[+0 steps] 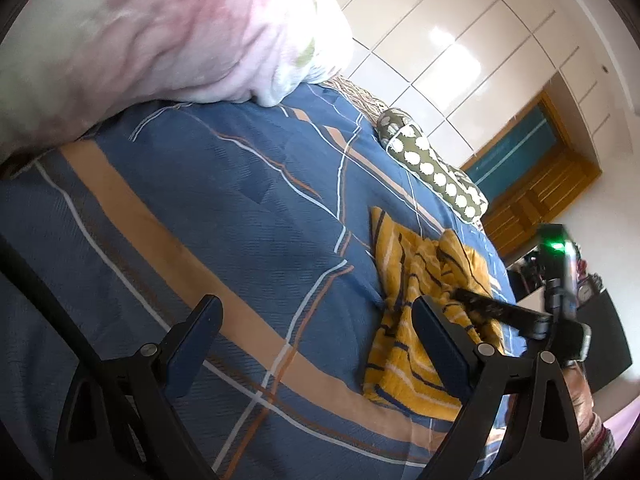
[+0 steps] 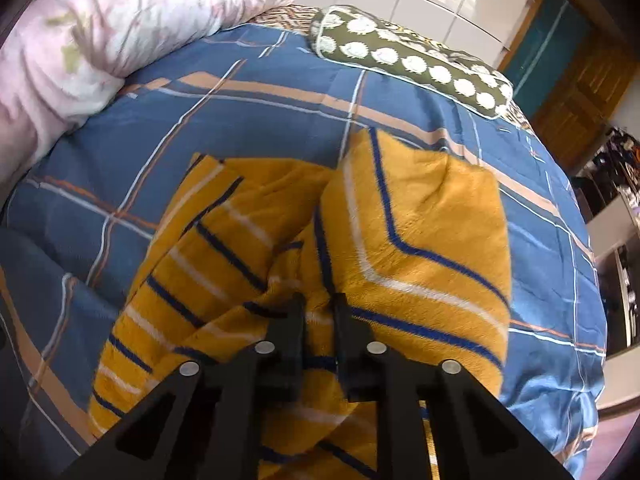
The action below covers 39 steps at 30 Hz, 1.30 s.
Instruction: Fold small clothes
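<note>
Both fingers of the right gripper (image 2: pixel 318 300) pinch the yellow striped garment (image 2: pixel 420 232).

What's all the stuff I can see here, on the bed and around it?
Striped garment: one, mustard yellow with navy and white stripes, crumpled on the bed.
Bedspread: one, blue plaid with tan and white lines, covering the bed.
Quilt: one, pink and white floral, bunched at the bed's far left.
Pillow: one, olive green with white motifs, at the far edge.
Wardrobe: glossy white panels, behind the bed.
Door: wooden, brown, far right.
Left gripper: black, open, over the bedspread.
Right gripper: black, pinching the garment.
</note>
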### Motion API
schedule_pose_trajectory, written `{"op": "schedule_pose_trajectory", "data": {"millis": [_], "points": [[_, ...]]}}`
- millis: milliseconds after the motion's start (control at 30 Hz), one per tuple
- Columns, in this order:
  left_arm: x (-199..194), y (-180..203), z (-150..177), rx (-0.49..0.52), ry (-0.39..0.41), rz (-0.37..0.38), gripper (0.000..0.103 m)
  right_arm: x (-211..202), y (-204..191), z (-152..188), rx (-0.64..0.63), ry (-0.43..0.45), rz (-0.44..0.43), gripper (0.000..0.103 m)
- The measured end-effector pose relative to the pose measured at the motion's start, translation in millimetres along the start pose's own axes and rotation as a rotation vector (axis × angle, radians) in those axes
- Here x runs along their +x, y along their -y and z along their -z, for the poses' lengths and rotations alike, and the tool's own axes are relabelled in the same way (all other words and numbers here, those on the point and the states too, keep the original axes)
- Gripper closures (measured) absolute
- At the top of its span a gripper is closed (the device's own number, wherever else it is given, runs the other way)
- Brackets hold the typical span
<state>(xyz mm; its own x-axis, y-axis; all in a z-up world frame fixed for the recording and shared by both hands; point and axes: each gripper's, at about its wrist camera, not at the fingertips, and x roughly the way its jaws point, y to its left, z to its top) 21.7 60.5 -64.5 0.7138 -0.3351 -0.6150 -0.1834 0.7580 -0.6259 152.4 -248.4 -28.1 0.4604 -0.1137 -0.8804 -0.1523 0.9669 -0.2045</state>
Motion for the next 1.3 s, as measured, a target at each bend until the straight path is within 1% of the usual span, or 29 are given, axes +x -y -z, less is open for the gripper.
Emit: {"op": "schedule_pose_trajectory", "data": {"millis": [100, 200, 267, 333, 433, 467, 500, 533, 567, 600, 633, 700, 733, 767, 800, 833, 867, 900, 933, 967, 1000, 1033, 1067, 1100, 1133, 1200, 1233, 1300], "points": [[-5.1, -4.9, -2.0, -0.017, 0.006, 0.013, 0.009, -32.1, 7.5, -3.8, 0.068, 0.078, -0.049, 0.092], [-8.3, -10.0, -3.6, -0.040, 0.012, 0.023, 0.009, -51.5, -2.6, -10.6, 0.062, 0.120, -0.100, 0.094], [-7.7, -12.7, -4.4, -0.053, 0.006, 0.027, 0.009, -51.9, -18.4, -15.6, 0.033, 0.118, -0.132, 0.094], [-6.5, -12.9, -4.4, -0.050, 0.003, 0.020, 0.009, -42.8, -36.3, -19.2, 0.004, 0.104, -0.154, 0.094], [-6.3, -13.2, -4.5, -0.044, 0.004, 0.010, 0.009, -17.1, -56.7, -11.2, -0.008, 0.042, -0.189, 0.094], [-6.6, -13.8, -4.6, -0.046, 0.006, 0.007, 0.009, -4.4, -62.0, -4.8, -0.015, 0.003, -0.230, 0.093], [-6.4, -14.5, -5.4, -0.051, 0.007, 0.006, 0.009, 0.2, -66.1, 0.0, -0.021, -0.015, -0.257, 0.093], [-6.3, -15.6, -6.2, -0.058, 0.007, 0.007, 0.009, 6.2, -66.6, 4.1, -0.027, -0.029, -0.301, 0.089], [-6.1, -17.0, -7.0, -0.067, 0.007, 0.008, 0.009, 6.5, -64.1, 5.4, -0.023, -0.025, -0.334, 0.085], [-5.6, -17.9, -7.4, -0.074, 0.006, 0.007, 0.009, 3.6, -60.0, 4.5, -0.013, -0.021, -0.365, 0.083], [-5.1, -18.1, -7.5, -0.078, 0.007, 0.005, 0.009, -4.9, -52.8, 2.8, 0.008, -0.017, -0.424, 0.079], [-3.3, -17.0, -6.9, -0.076, 0.005, -0.004, 0.009, -23.8, -40.0, 1.8, 0.037, 0.019, -0.536, 0.078], [-2.1, -16.1, -6.6, -0.074, 0.003, -0.010, 0.009, -36.4, -33.4, 2.7, 0.043, 0.048, -0.578, 0.078], [-1.3, -15.5, -6.3, -0.073, 0.001, -0.013, 0.009, -50.1, -27.3, 4.9, 0.046, 0.090, -0.588, 0.078], [-0.2, -14.8, -6.3, -0.073, 0.000, -0.014, 0.009, -60.6, -21.5, 8.4, 0.055, 0.132, -0.570, 0.078], [1.0, -13.5, -6.2, -0.071, -0.001, -0.016, 0.009, -65.5, -19.9, 11.8, 0.068, 0.149, -0.544, 0.078], [2.3, -12.6, -6.5, -0.069, -0.002, -0.016, 0.009, -64.5, -16.7, 16.2, 0.085, 0.147, -0.501, 0.080], [3.8, -11.1, -6.8, -0.064, -0.002, -0.017, 0.009, -59.2, -16.1, 20.5, 0.092, 0.137, -0.458, 0.083], [4.5, -9.0, -6.5, -0.058, -0.001, -0.020, 0.009, -53.9, -17.6, 24.3, 0.085, 0.127, -0.431, 0.090], [5.1, -7.2, -6.0, -0.053, 0.000, -0.024, 0.009, -41.0, -22.8, 29.6, 0.071, 0.092, -0.418, 0.093], [5.7, -5.6, -5.7, -0.046, 0.000, -0.027, 0.009, -25.7, -28.1, 36.7, 0.079, 0.039, -0.458, 0.093], [5.4, -4.3, -5.0, -0.042, 0.002, -0.028, 0.009, -13.5, -33.2, 43.7, 0.088, -0.018, -0.516, 0.093], [6.0, -3.2, -5.1, -0.037, 0.004, -0.031, 0.009, 5.6, -45.1, 55.1, 0.083, -0.124, -0.615, 0.093], [6.5, -2.0, -5.2, -0.036, 0.005, -0.033, 0.009, 14.9, -52.7, 64.2, 0.072, -0.165, -0.653, 0.093], [7.1, -0.9, -5.4, -0.035, 0.005, -0.030, 0.009, 10.0, -54.1, 69.8, 0.067, -0.116, -0.647, 0.093], [7.7, 2.1, -4.7, -0.033, 0.005, -0.021, 0.009, -3.2, -48.7, 70.3, 0.047, -0.094, -0.665, 0.093], [9.4, 5.6, -4.0, -0.024, 0.001, -0.014, 0.009, -13.4, -40.3, 70.7, 0.049, -0.069, -0.682, 0.093], [14.6, 13.5, -2.7, 0.004, -0.015, 0.001, 0.009, -43.5, -9.5, 72.0, 0.056, 0.023, -0.702, 0.093]]}}
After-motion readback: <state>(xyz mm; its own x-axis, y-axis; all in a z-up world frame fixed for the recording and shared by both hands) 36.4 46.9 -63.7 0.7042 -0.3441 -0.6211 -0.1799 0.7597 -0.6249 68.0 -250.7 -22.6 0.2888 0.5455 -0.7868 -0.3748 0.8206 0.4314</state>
